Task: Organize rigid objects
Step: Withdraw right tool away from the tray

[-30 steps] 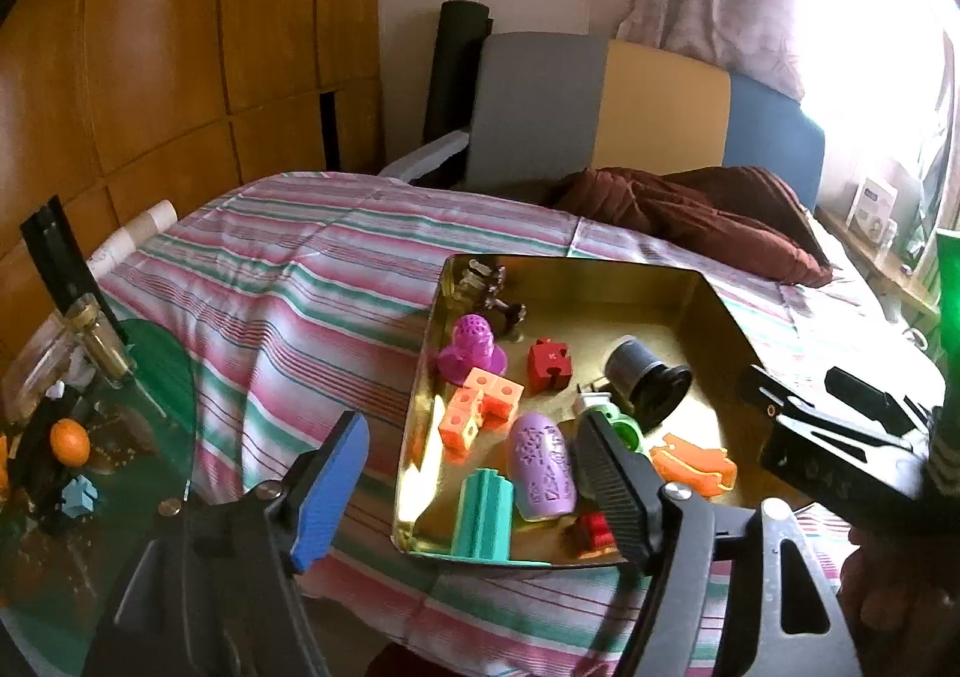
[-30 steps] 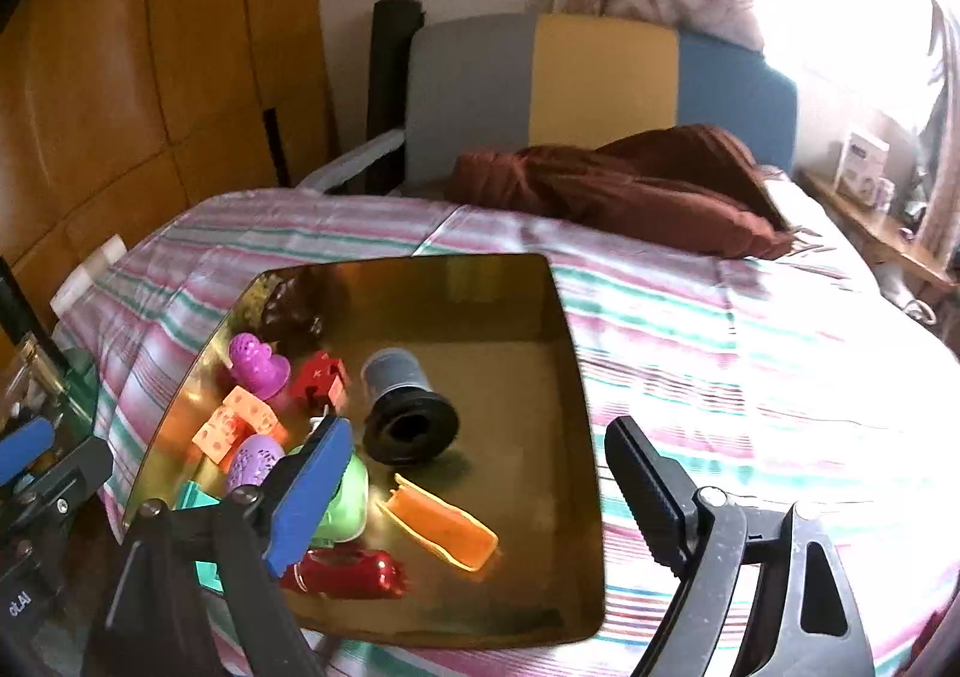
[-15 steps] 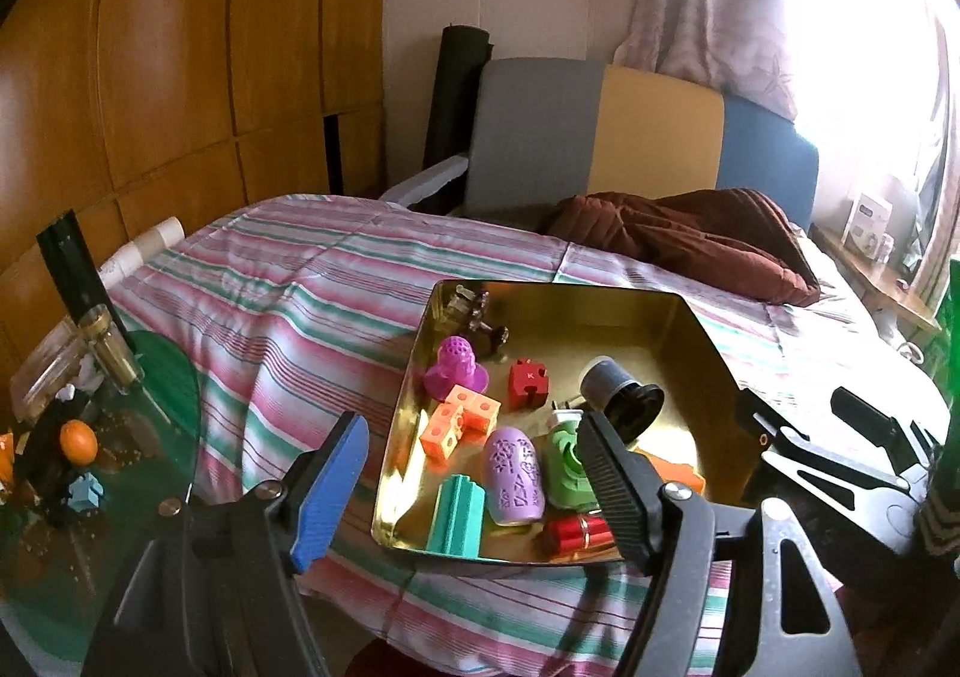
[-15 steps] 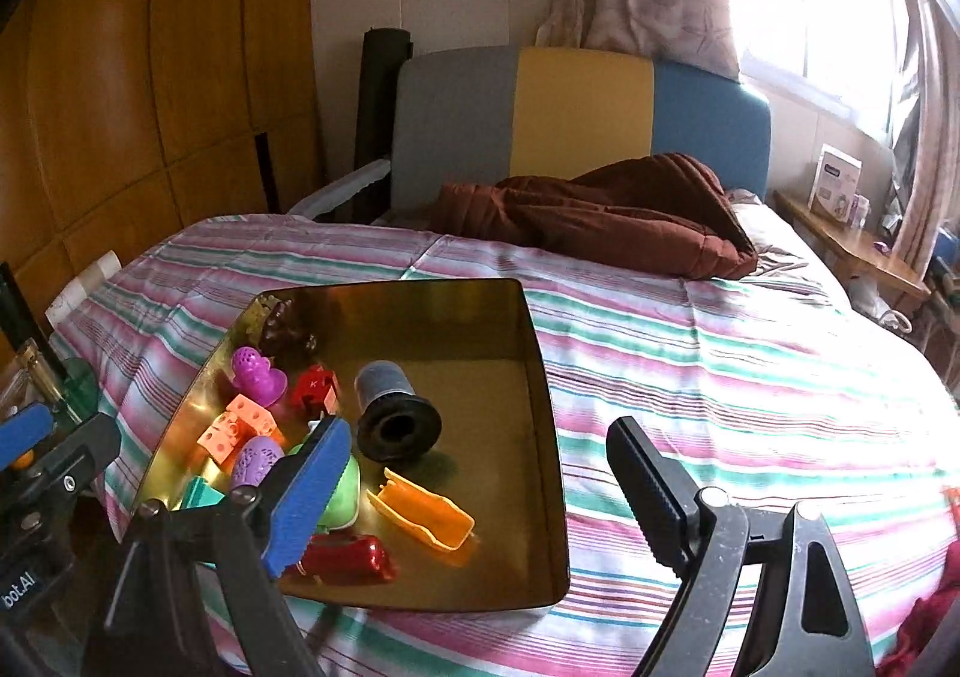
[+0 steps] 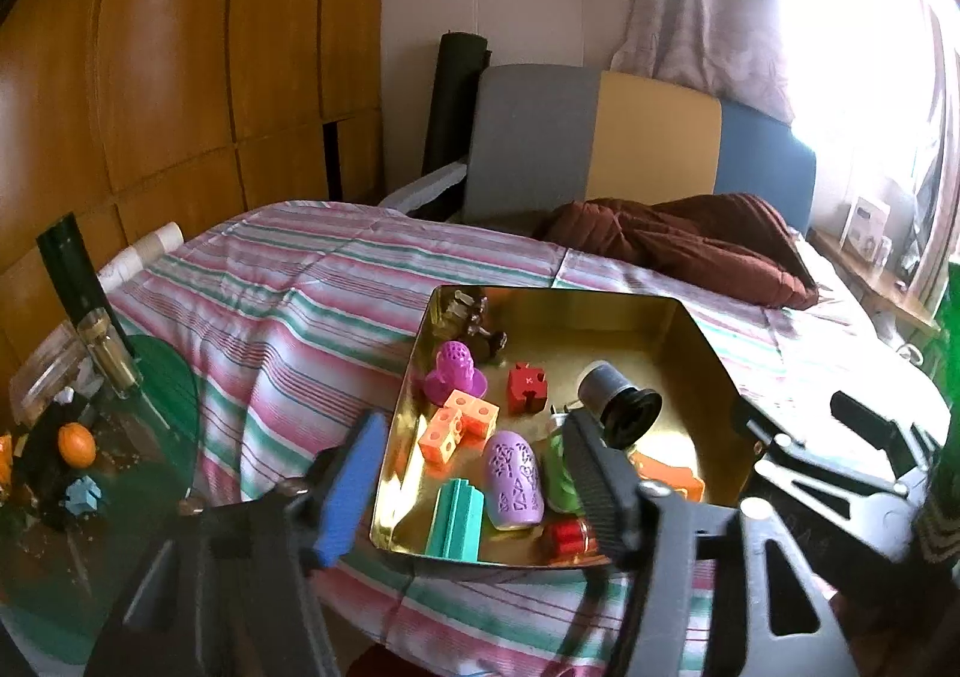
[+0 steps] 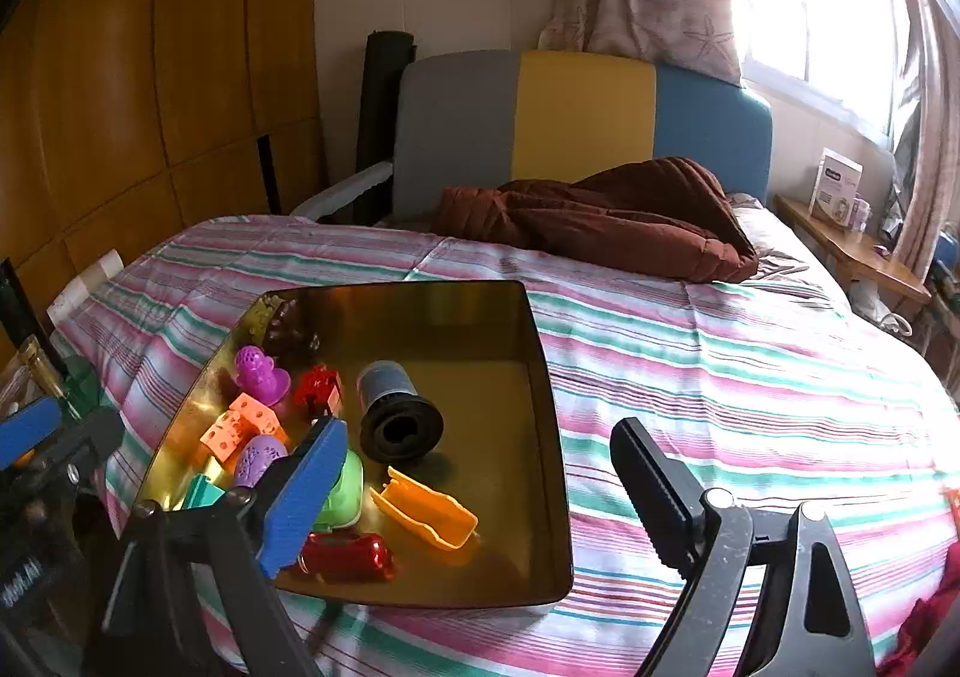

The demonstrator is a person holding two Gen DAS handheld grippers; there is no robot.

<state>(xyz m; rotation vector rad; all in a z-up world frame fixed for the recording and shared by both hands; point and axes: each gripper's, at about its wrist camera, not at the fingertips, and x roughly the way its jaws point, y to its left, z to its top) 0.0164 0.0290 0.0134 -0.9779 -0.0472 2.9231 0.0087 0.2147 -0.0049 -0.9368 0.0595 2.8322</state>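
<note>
Black spool [image 6: 396, 410] lies flange-end toward camera; orange trough [image 6: 429, 509] crosswise.

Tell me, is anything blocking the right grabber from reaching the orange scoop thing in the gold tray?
Nothing visible blocks it. The right gripper is open and empty above the near edge of the gold tray. The orange scoop lies uncovered on the tray floor, with the green piece and the red piece beside it, not on it.

Black hand-held gripper [image 6: 474, 491], 1 blue pad, 1 black ribbed pad
</note>
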